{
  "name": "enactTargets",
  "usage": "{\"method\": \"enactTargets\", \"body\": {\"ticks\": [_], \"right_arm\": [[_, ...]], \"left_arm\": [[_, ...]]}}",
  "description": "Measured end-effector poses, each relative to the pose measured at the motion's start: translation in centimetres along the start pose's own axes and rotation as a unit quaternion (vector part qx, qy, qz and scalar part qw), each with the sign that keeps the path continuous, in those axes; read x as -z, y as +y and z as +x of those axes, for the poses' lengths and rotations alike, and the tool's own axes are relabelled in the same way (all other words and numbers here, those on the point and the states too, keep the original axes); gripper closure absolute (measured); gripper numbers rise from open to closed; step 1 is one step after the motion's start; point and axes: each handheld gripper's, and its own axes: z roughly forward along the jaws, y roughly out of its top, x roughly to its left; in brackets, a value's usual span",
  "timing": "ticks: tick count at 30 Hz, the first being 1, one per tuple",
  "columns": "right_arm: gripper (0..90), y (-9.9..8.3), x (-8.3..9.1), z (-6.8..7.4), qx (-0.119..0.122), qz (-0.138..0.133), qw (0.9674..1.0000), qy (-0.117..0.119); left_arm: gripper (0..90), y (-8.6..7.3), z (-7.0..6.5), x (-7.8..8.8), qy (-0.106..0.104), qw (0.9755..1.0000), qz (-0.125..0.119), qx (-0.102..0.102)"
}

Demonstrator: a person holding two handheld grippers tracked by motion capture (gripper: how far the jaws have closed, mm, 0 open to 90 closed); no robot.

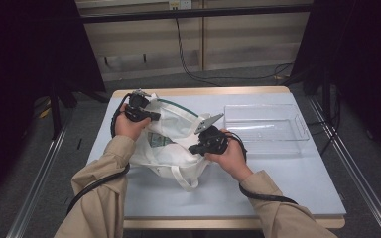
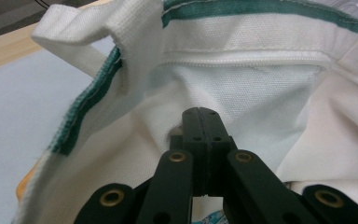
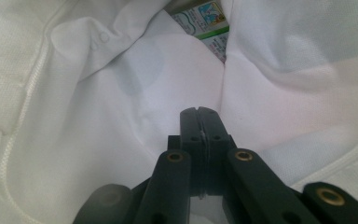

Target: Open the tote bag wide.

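Room: grey carpet floor, pale panelled wall at the back, dark curtains to both sides, black cables trailing down the wall.
Surface: a light blue table (image 1: 287, 183) with a wooden edge.
Bag: a white cloth bag (image 1: 171, 144) with green trim lies left of the table's middle, between my two hands, its mouth pulled open and one white strap (image 1: 184, 178) hanging toward me.
Inside the bag: a printed carton (image 3: 207, 25) shows deep between the folds in the right gripper view.
Bin: a clear plastic bin (image 1: 265, 129) stands just right of the bag.
Left gripper: my left gripper (image 2: 200, 116) sits at the bag's far left rim, jaws pressed fully together; they seem to pinch the white cloth just below the green-edged hem, though I cannot tell how much is caught.
Right gripper: my right gripper (image 3: 199, 116) is at the bag's right side, jaws likewise fully together, with white fabric bunched and creased right at the tips.
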Motion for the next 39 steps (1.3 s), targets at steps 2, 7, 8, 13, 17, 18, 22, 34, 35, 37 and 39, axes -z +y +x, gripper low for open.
{"method": "enactTargets", "body": {"ticks": [2,7,8,13,17,18,22,34,35,37,39], "right_arm": [[90.0,-0.1,-0.1,0.0,0.0,0.003,1.0,-0.002],[90.0,-0.6,-0.1,-0.1,0.001,0.008,1.0,-0.003],[90.0,-0.7,-0.2,-0.1,0.0,0.009,1.0,0.0],[89.4,-1.1,-0.4,-0.1,-0.01,0.01,0.9999,0.001],[84.7,-1.0,-0.6,-0.1,-0.009,0.012,0.9999,0.0],[82.1,-0.9,-0.7,-0.2,-0.007,0.012,0.9999,-0.001],[76.1,-0.3,-0.9,-0.2,-0.011,0.004,0.9999,0.007],[53.8,1.9,-3.5,0.3,0.009,0.001,0.9992,0.039],[53.8,1.9,-3.9,0.4,0.017,0.001,0.9991,0.039],[53.2,1.9,-4.6,0.7,0.022,0.009,0.9988,0.042],[52.5,1.9,-5.2,0.9,0.023,0.01,0.9987,0.044]], "left_arm": [[90.0,0.0,0.2,-0.2,0.002,1.0,0.007,-0.006],[90.0,-0.3,0.6,-0.8,0.001,1.0,0.009,0.002],[90.0,-0.4,0.7,-0.9,0.0,0.9999,0.009,0.005],[90.0,-0.7,0.8,-1.5,0.003,0.9999,0.011,0.005],[90.0,-0.7,0.7,-1.4,0.001,0.9999,0.012,0.004],[90.0,-0.6,0.7,-1.3,-0.002,0.9999,0.016,0.003],[90.0,-0.6,0.7,-1.1,-0.001,0.9999,0.016,0.002],[90.0,-0.8,0.5,-1.2,-0.007,0.9999,0.013,0.006],[90.0,-0.8,0.5,-1.1,-0.007,0.9999,0.015,0.004],[90.0,-0.8,0.5,-1.1,-0.009,0.9998,0.012,0.009],[90.0,-0.8,0.5,-1.0,-0.008,0.9998,0.016,0.005]]}}
